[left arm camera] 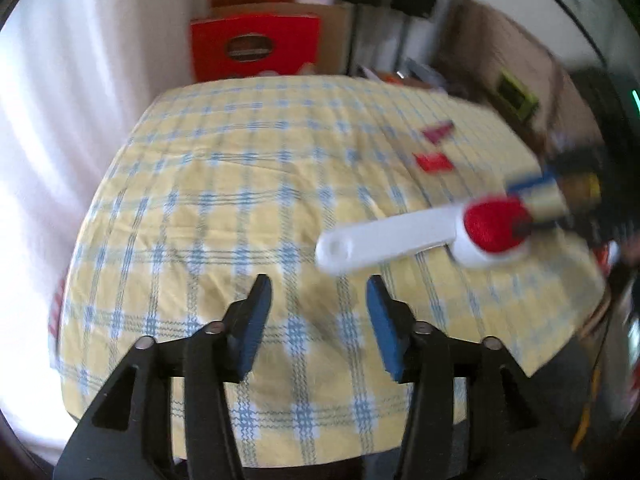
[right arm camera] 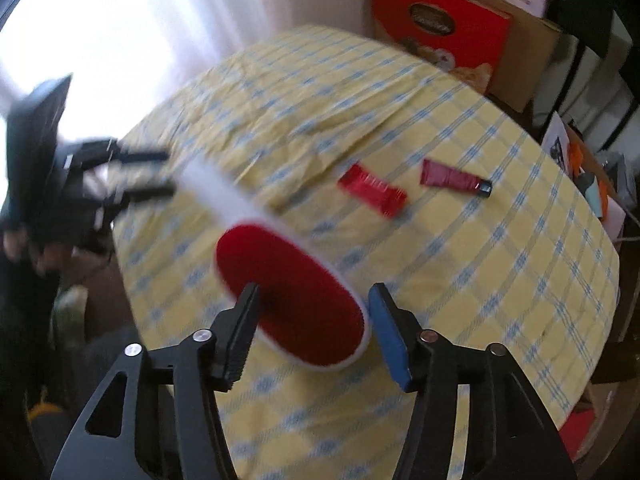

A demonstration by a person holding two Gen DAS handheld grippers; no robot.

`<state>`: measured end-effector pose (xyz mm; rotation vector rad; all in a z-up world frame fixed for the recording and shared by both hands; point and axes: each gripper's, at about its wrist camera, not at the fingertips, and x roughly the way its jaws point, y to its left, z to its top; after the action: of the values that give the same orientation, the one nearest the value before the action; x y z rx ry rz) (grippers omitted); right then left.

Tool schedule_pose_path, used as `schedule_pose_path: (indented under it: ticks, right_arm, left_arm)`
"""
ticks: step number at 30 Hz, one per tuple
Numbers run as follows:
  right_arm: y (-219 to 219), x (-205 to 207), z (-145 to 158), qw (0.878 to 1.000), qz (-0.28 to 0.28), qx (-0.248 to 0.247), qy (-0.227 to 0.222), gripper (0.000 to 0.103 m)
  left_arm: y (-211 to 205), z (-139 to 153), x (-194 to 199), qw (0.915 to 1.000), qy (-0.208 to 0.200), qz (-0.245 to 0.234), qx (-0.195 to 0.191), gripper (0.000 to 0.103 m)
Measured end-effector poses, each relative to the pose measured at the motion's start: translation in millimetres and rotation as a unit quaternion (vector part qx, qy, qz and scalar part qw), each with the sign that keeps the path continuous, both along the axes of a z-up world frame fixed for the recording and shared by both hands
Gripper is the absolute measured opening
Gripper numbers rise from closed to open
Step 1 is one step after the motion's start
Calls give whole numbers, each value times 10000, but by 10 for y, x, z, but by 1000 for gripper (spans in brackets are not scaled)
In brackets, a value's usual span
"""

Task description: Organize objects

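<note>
One lint brush, red-faced, lying between parted fingers of right hand-held gripper, unclamped; left hand-held gripper released, empty, beside handle. Risk: skidding on wrinkled counter cloth during closing.

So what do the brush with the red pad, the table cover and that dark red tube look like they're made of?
Brush: the white handle and rim look like smooth moulded plastic; the red pad looks matte and fuzzy, probably velvet-like fabric, though blur leaves it open.
Table cover: woven cloth, yellow with blue checks, creased and matte.
Dark red tube: probably soft plastic or laminate, flattened at one end, with a dark cap.
</note>
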<state>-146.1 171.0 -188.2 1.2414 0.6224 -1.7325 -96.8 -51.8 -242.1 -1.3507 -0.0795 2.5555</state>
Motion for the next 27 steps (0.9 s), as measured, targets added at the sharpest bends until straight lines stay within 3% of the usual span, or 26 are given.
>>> schedule_pose_path:
  ticks: [3, 5, 7, 13, 16, 20, 22, 24, 27]
  right_arm:
    - [28, 228, -74, 9985, 412, 367, -6, 60]
    - [30, 381, -103, 9963, 646, 511, 245, 61]
    - [45, 486, -130, 9946, 758, 498, 507, 73]
    - [64, 495, -243, 9973, -67, 3, 738, 75]
    - [65, 492, -290, 9963, -377, -230, 731, 73]
    - [55, 514, -260, 9942, -590, -253, 863, 70]
    - [45, 499, -241, 9929, -691, -247, 937, 69]
    - [24, 522, -219, 9910, -793, -309, 1035, 68]
    - [46, 506, -210, 9888, -1016, -470, 983, 66]
  left_arm:
    - [-196, 14, -29, 9958, -157, 176, 885, 55]
    - [-273, 7, -50, 9902, -273, 278, 1343, 55]
    - [-308, -10, -77, 9842, -400, 503, 1649, 56]
    - [-322, -100, -137, 9641, -687, 1036, 2347, 63]
    - [-327, -142, -254, 9547, -948, 1329, 2487, 70]
    - [-238, -130, -530, 9405, -1162, 1698, 2705, 89]
    - [-122, -141, -693, 9372, -1367, 1909, 2580, 90]
    - [79, -161, -858, 9424, -1565, 1828, 2325, 94]
    - [348, -136, -1019, 9596, -1498, 1687, 1680, 96]
